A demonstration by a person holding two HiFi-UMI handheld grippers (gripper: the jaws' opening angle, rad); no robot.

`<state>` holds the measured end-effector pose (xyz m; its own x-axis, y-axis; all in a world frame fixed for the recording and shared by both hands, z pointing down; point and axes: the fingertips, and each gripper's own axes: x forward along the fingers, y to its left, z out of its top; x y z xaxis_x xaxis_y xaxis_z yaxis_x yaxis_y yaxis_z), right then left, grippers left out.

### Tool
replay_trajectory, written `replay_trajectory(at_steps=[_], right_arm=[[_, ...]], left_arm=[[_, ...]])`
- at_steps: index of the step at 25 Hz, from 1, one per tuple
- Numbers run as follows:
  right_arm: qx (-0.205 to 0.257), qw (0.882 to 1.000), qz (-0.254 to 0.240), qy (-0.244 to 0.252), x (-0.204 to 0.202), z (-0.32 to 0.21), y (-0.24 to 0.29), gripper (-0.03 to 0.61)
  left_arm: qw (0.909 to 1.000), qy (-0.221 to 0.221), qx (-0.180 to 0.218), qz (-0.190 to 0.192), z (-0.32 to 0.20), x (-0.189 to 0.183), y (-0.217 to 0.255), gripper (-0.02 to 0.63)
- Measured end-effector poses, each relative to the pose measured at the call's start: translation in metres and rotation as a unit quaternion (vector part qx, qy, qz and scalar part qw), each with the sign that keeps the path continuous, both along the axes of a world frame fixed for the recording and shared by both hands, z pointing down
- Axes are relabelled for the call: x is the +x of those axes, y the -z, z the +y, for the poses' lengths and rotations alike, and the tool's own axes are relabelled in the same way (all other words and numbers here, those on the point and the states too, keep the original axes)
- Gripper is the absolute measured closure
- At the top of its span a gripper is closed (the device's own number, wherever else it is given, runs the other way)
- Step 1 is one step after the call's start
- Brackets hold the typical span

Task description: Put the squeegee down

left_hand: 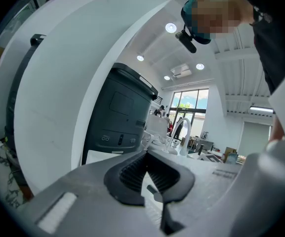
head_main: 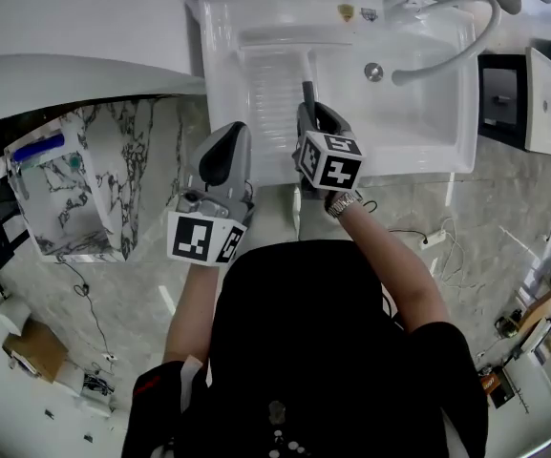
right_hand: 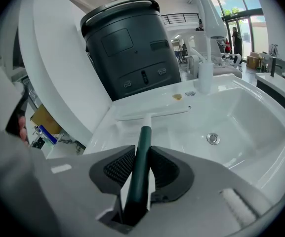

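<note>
The squeegee has a dark green handle [right_hand: 141, 162] and a white blade [right_hand: 152, 113]. My right gripper [right_hand: 141, 171] is shut on the handle, with both ribbed pads pressing its sides. The blade lies low over the ribbed left part of the white sink [right_hand: 251, 117]. In the head view the right gripper [head_main: 315, 114] points down into the sink [head_main: 428, 122], and the squeegee handle [head_main: 307, 93] sticks out ahead of it. My left gripper [head_main: 227, 141] hovers at the sink's front left edge. Its jaws [left_hand: 147, 174] are shut with nothing between them.
A curved faucet [head_main: 447, 36] arches over the basin, and a drain [head_main: 374, 72] sits in its floor. A dark grey bin [right_hand: 127, 53] stands behind the sink. A large white curved tub [head_main: 74, 27] is to the left, and cables lie on the marble floor [head_main: 504, 237].
</note>
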<state>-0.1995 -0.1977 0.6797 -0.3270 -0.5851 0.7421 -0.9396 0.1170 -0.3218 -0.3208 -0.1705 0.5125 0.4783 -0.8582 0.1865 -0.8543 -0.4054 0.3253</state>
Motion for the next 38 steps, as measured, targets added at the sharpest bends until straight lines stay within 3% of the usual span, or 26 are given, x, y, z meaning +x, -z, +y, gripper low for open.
replay_trajectory(at_steps=[15,25,34,38], right_arm=[[-0.021,0.999,0.032,-0.009,-0.007,-0.023,-0.036,0.478],[-0.03,0.998,0.057,0.022,-0.002,-0.017,-0.056,0.476],[-0.049,0.997,0.04,0.039,-0.004,-0.012,-0.065,0.471],[-0.046,0.997,0.026,0.049,-0.007,-0.01,-0.062,0.44]], left_arm=[[0.9998,0.003,-0.019,0.003,0.0,-0.005,-0.013,0.612],[0.9996,0.004,-0.027,0.001,0.001,-0.002,-0.018,0.612],[0.9996,0.006,-0.028,-0.003,0.004,0.003,-0.018,0.612],[0.9996,0.005,-0.027,-0.005,0.007,0.007,-0.017,0.612]])
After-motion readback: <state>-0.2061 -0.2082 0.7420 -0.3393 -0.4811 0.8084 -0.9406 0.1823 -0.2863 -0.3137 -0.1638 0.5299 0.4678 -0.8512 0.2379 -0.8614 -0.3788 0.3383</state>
